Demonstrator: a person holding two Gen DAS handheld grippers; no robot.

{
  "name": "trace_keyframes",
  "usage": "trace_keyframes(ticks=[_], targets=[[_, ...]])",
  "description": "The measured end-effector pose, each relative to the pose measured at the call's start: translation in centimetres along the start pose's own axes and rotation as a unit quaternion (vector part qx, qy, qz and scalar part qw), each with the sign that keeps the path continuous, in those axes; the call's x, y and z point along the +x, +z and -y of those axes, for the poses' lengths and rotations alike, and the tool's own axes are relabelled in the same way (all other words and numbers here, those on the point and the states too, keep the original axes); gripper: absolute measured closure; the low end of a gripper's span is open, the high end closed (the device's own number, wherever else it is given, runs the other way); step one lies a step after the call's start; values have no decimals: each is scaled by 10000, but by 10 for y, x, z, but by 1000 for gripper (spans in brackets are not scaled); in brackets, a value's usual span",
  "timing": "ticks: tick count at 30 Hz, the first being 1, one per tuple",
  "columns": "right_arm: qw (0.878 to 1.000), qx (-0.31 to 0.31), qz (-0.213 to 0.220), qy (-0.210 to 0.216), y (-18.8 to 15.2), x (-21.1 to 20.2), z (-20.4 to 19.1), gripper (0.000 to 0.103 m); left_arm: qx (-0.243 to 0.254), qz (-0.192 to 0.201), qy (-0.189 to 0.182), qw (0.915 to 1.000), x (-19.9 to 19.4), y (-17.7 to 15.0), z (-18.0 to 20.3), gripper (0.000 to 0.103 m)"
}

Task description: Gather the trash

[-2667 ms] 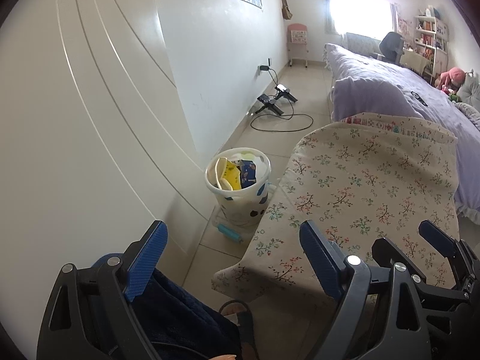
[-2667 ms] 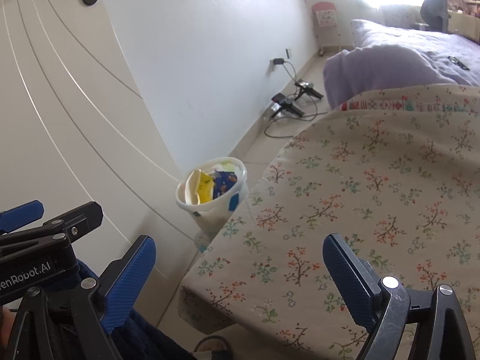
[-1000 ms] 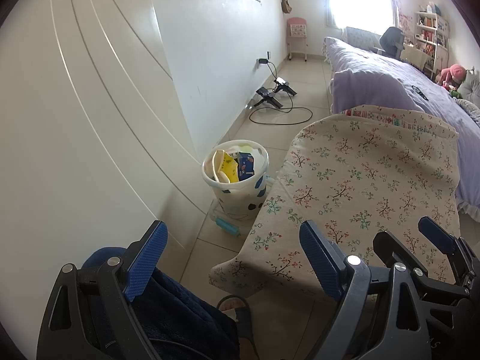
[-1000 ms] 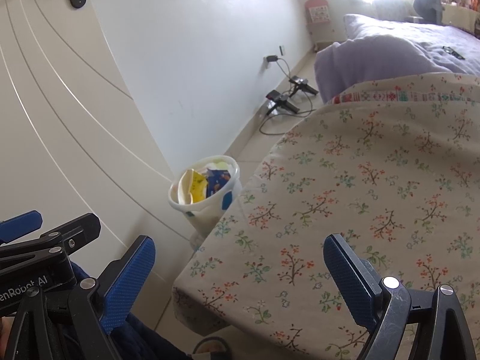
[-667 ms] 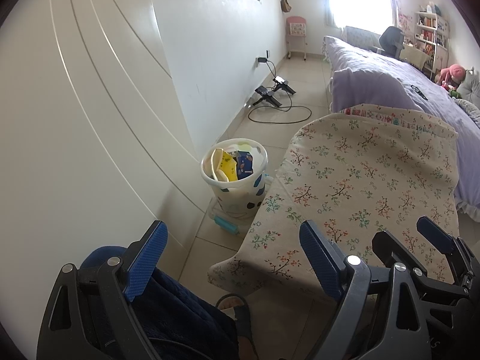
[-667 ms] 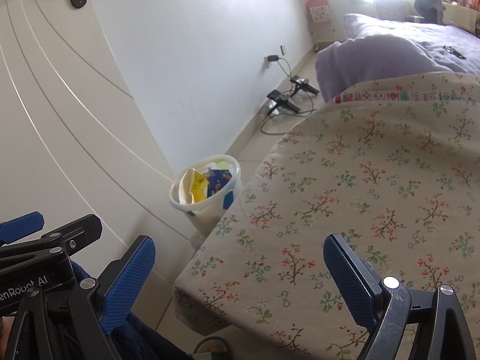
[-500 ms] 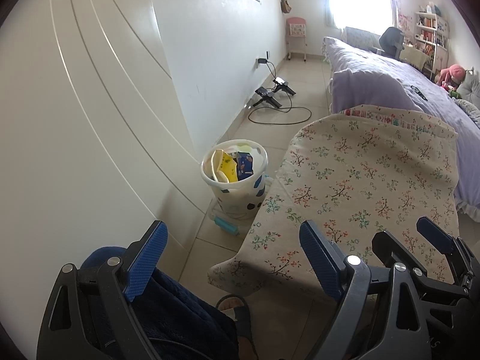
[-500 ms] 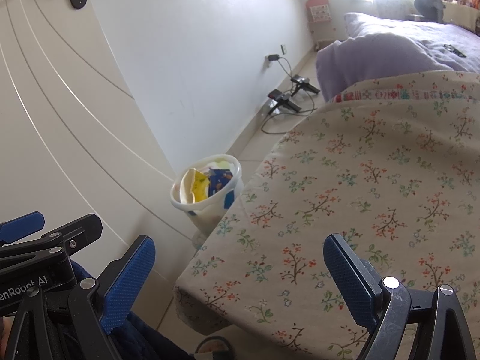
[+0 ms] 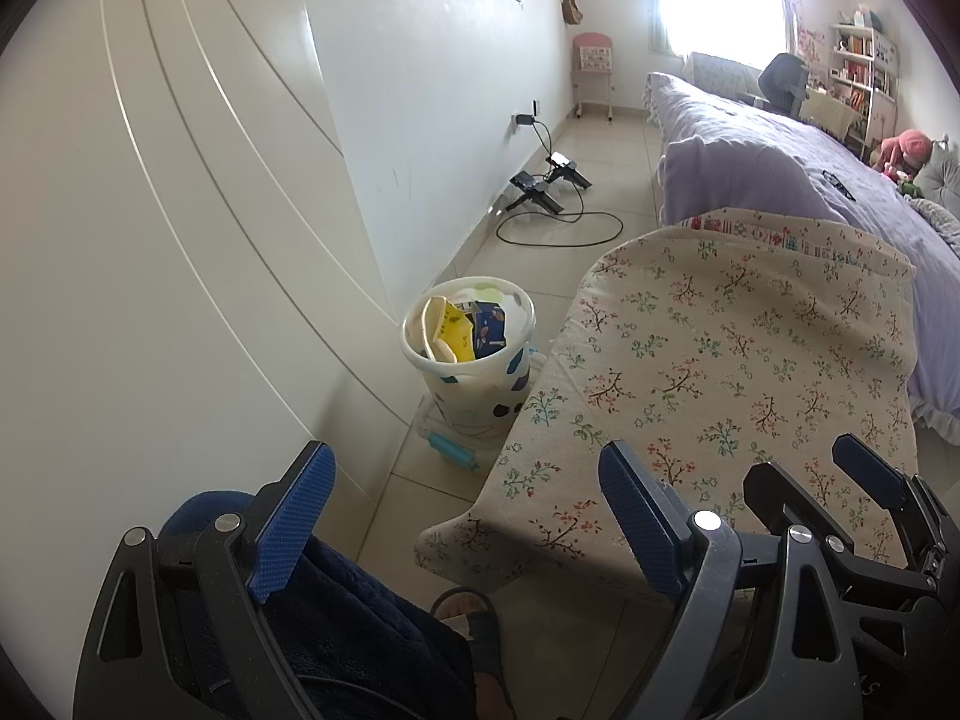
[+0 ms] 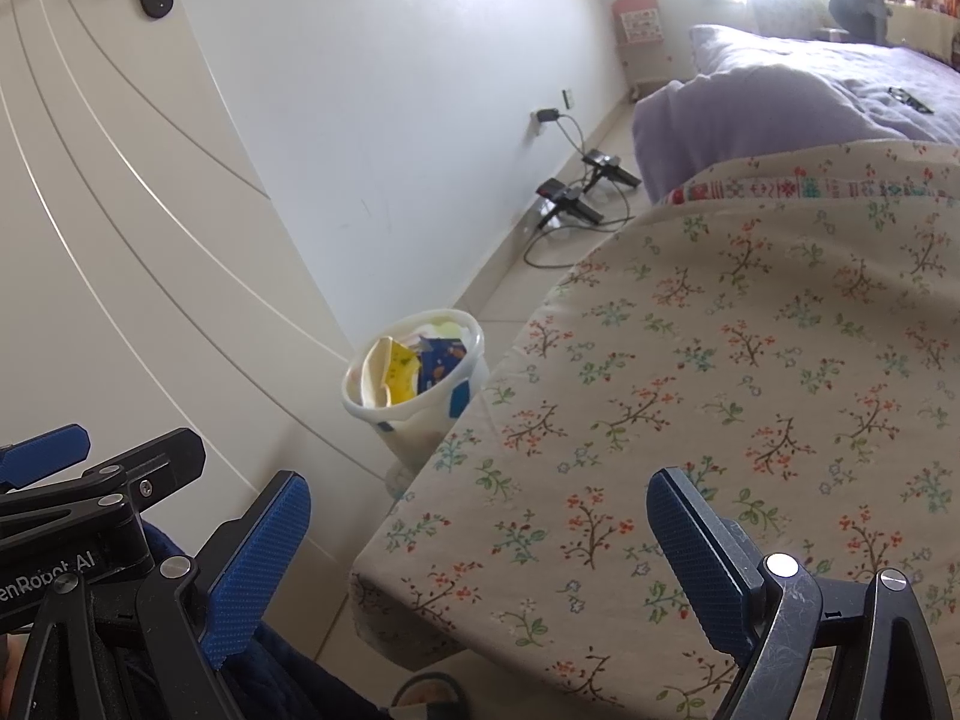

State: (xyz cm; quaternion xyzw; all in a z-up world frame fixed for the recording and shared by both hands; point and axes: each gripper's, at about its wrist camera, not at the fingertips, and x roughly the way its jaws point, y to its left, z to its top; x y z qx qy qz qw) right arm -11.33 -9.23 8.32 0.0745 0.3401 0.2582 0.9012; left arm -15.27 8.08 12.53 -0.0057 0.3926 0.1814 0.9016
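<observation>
A white spotted bin (image 9: pixel 474 360) stands on the floor by the wall, filled with trash: a yellow wrapper (image 9: pixel 451 333), a blue packet and pale paper. It also shows in the right wrist view (image 10: pixel 414 384). My left gripper (image 9: pixel 468 516) is open and empty, held back from the near end of the floral-covered table (image 9: pixel 738 372). My right gripper (image 10: pixel 474 546) is open and empty over the table's near edge (image 10: pixel 720 396). The right gripper also shows at the lower right of the left wrist view (image 9: pixel 840 516).
A white door (image 9: pixel 150 210) and wall are on the left. A bottle with a blue cap (image 9: pixel 456 450) lies on the floor by the bin. Cables and chargers (image 9: pixel 546 192) lie further along the wall. A purple bed (image 9: pixel 780 168) is behind the table. My sandalled foot (image 9: pixel 474 618) is below.
Nothing has visibly changed in the last second; both grippers stay open and almost still. Compared with 2.7 s ago, both views have drawn back slightly from the bin.
</observation>
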Motion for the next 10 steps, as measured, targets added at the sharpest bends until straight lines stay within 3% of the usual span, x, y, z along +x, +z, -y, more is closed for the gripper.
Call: trace_keyframes(ticks=[10], targets=[[10000, 4, -5, 14, 0, 1, 1, 8, 3, -26, 21, 10000, 1, -3, 2, 11]])
